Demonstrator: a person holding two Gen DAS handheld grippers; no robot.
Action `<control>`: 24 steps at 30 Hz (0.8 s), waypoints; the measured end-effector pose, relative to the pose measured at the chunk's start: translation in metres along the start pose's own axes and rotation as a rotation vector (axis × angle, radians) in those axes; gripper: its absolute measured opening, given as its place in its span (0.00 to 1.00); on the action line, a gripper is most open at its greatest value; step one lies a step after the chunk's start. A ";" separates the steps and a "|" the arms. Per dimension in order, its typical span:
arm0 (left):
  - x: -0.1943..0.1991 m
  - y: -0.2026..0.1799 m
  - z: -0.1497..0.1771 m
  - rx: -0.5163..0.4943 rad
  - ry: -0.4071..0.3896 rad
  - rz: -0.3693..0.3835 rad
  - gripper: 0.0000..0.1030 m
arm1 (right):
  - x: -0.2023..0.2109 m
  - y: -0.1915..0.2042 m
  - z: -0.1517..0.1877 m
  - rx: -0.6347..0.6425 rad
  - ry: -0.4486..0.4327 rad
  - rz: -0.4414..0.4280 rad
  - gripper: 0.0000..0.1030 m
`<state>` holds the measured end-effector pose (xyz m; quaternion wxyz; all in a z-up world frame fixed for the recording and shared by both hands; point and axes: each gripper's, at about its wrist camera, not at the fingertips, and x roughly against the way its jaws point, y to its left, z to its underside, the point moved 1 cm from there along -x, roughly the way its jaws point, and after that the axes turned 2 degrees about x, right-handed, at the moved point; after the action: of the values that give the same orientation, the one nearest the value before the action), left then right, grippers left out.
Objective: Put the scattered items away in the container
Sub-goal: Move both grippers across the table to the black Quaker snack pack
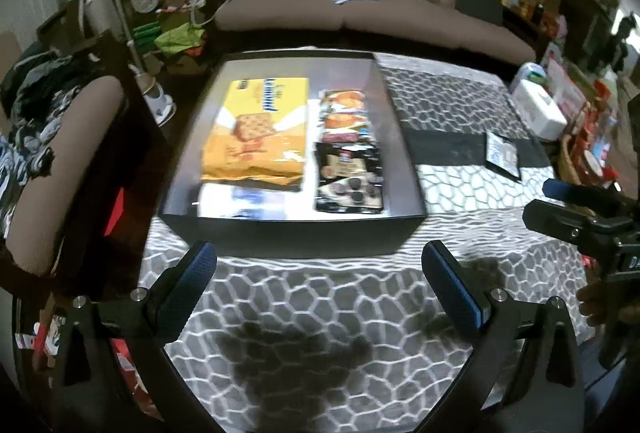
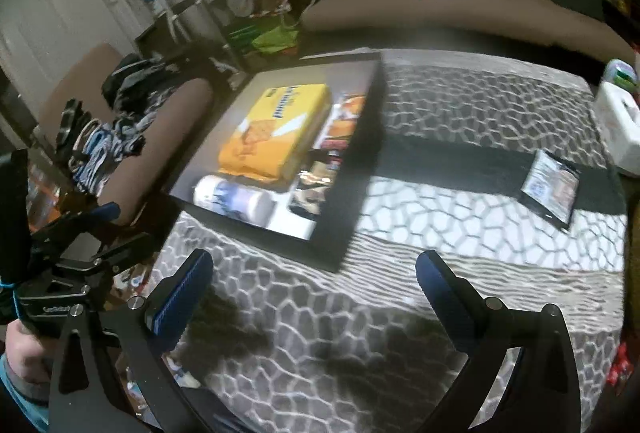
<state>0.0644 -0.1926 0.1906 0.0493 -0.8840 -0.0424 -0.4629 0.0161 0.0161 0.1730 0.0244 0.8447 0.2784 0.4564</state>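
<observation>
A black box (image 1: 296, 239) stands on the patterned table; it also shows in the right wrist view (image 2: 352, 177). In it lie a yellow cracker pack (image 1: 256, 129) (image 2: 276, 129), a black cookie pack (image 1: 348, 177), an orange snack pack (image 1: 344, 109) and a white-blue can (image 2: 232, 199). A flat black packet (image 1: 502, 153) (image 2: 550, 191) lies on the table right of the box. My left gripper (image 1: 318, 261) is open and empty in front of the box. My right gripper (image 2: 314, 273) is open and empty near the box's front corner.
A white tissue box (image 1: 538, 109) (image 2: 618, 121) stands at the table's right edge. A brown sofa (image 1: 360, 5) runs behind the table, an armchair with clothes (image 1: 60, 153) to the left. The other gripper (image 1: 580, 221) shows at the right.
</observation>
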 end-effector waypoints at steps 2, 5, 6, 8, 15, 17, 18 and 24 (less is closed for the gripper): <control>-0.002 -0.017 0.000 -0.017 0.002 0.010 1.00 | 0.011 -0.017 0.004 -0.015 -0.010 0.017 1.00; -0.008 -0.043 -0.001 -0.039 0.009 0.029 1.00 | 0.026 -0.040 0.008 -0.038 -0.028 0.034 1.00; -0.010 -0.053 -0.002 -0.045 0.012 0.037 1.00 | 0.029 -0.046 0.009 -0.043 -0.032 0.035 1.00; -0.014 -0.069 -0.004 -0.058 0.017 0.047 1.00 | 0.038 -0.063 0.011 -0.058 -0.044 0.045 1.00; -0.031 -0.126 -0.011 -0.080 0.015 0.084 1.00 | 0.055 -0.115 0.015 -0.102 -0.062 0.074 1.00; -0.038 -0.140 -0.013 -0.088 0.017 0.098 1.00 | 0.057 -0.129 0.017 -0.103 -0.062 0.098 1.00; -0.042 -0.148 -0.015 -0.093 0.016 0.109 1.00 | 0.058 -0.136 0.017 -0.103 -0.062 0.103 1.00; -0.070 -0.189 -0.023 -0.093 0.011 0.177 1.00 | 0.059 -0.189 0.015 -0.189 -0.077 0.094 1.00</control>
<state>-0.0170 -0.0105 0.1556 0.0489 -0.8831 0.0576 -0.4630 -0.0319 0.2077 0.1532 0.0930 0.8676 0.1933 0.4487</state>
